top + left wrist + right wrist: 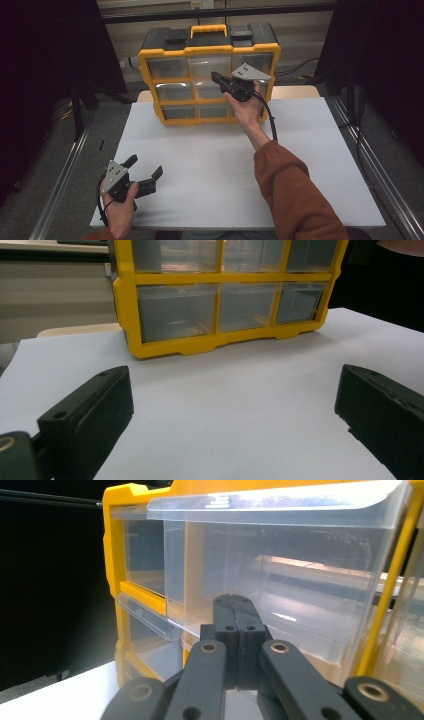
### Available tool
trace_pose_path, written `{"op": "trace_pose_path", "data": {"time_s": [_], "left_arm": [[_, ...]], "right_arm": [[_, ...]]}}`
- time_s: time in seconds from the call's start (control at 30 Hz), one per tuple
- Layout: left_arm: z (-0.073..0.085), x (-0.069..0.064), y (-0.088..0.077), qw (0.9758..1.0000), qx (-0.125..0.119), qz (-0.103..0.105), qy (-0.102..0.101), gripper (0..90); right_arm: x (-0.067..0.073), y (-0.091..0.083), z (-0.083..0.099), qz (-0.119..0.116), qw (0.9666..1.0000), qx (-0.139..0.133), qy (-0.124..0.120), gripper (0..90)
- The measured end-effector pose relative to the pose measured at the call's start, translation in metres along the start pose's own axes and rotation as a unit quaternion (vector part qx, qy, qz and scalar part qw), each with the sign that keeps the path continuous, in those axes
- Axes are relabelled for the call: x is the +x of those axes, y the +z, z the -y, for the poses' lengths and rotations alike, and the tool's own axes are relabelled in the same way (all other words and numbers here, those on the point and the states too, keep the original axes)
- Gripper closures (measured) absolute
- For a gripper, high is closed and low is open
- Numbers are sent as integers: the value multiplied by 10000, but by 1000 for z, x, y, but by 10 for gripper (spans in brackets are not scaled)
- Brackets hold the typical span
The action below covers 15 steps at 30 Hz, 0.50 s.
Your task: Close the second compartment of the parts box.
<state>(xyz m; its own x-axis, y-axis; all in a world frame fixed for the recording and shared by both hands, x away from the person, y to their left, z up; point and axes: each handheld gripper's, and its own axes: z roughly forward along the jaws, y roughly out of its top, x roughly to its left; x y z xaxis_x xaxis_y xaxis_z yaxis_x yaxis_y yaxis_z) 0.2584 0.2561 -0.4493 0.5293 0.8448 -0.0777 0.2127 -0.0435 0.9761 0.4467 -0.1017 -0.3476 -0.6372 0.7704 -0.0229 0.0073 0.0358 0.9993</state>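
Our right hand-held gripper [234, 611], jaws together, touches a part-open drawer [280, 580]; the left hand-held gripper [145, 175] waits apart, drawer not yet closed.

Left claw [146, 174] low, near bottom left of high view, gripped in left hand [119, 202]; jaws spread wide, nothing between, pointing forward and right. In left claw view, jaws stand far apart at both sides. Cable loops beside left wrist.

Right arm stretched forward, orange sleeve [292, 192] to mid-forearm, wrist bare. Right hand [246, 107] raised, holds right claw [215, 77] pointing left. In right claw view, jaws pressed together, tips meeting. Grey plate on top of each claw.
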Motion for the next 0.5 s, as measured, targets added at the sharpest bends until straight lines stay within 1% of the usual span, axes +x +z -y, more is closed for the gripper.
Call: {"op": "trace_pose_path", "data": {"time_s": [0.07,0.33,0.4,0.43,0.47,0.5], "left_arm": [[0,0,0,10000,-5,-27,2,24],[0,0,0,10000,1,-10,-1,24],[0,0,0,10000,2,-15,0,24],[0,0,0,10000,7,-8,1,24],[0,0,0,10000,9,-2,1,24],[0,0,0,10000,-39,-6,-55,24]], "right_arm": [[-1,1,0,25,10000,-11,-10,900],[-3,4,-1,66,10000,29,6,900],[-4,5,-1,65,10000,21,-17,900],[-4,6,-2,74,10000,4,10,900],[-4,6,-2,91,10000,33,-26,900],[-4,7,-2,83,10000,37,-3,900]]}}
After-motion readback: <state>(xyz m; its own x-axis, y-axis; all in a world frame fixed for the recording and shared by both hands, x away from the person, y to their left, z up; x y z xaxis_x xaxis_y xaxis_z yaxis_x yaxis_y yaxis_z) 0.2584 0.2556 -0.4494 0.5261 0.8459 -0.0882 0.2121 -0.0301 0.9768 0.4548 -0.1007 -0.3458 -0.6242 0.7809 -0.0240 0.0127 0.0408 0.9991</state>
